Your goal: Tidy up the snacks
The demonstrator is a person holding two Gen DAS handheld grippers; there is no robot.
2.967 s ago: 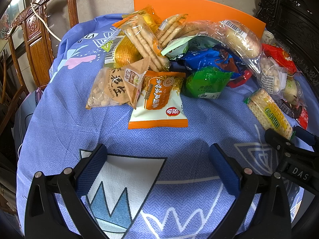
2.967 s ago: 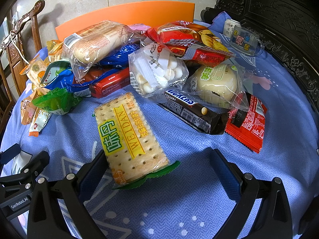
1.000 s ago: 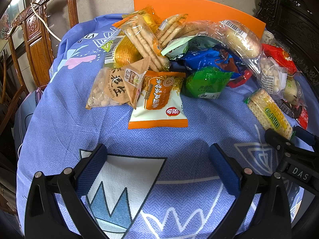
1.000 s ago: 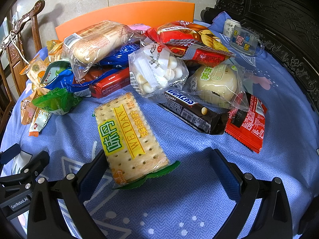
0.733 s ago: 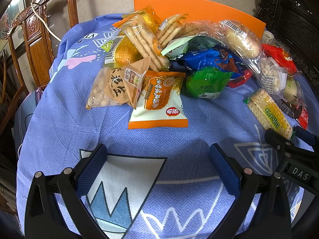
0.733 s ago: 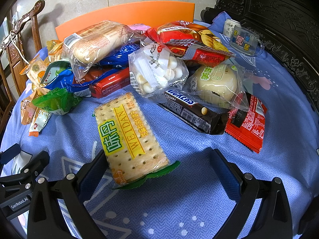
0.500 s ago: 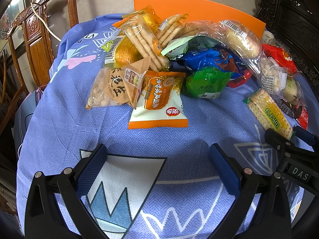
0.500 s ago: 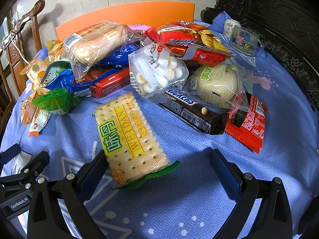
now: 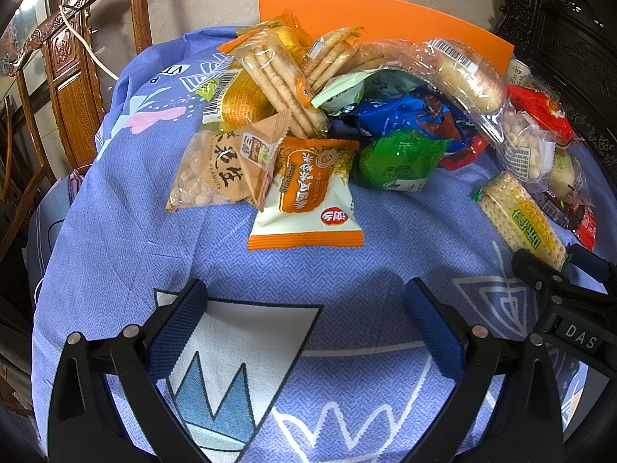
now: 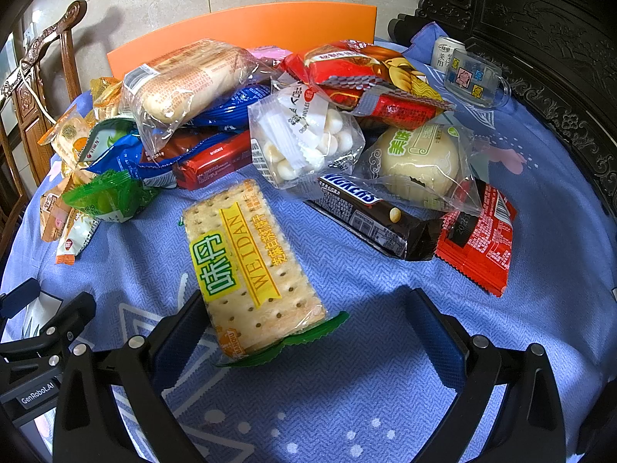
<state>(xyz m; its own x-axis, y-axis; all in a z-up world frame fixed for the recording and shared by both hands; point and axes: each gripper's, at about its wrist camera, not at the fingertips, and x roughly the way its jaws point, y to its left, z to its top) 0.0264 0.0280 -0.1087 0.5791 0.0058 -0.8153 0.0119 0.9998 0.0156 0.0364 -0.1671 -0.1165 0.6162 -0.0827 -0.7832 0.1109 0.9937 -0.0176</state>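
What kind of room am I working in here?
Probably a home dining or sitting room: a round table under a blue patterned cloth, a carved wooden chair against a tiled wall, and dark carved furniture behind.

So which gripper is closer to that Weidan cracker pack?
Right. The right gripper has the cracker pack partly between its open fingers; the left gripper sits well off to the pack's left.
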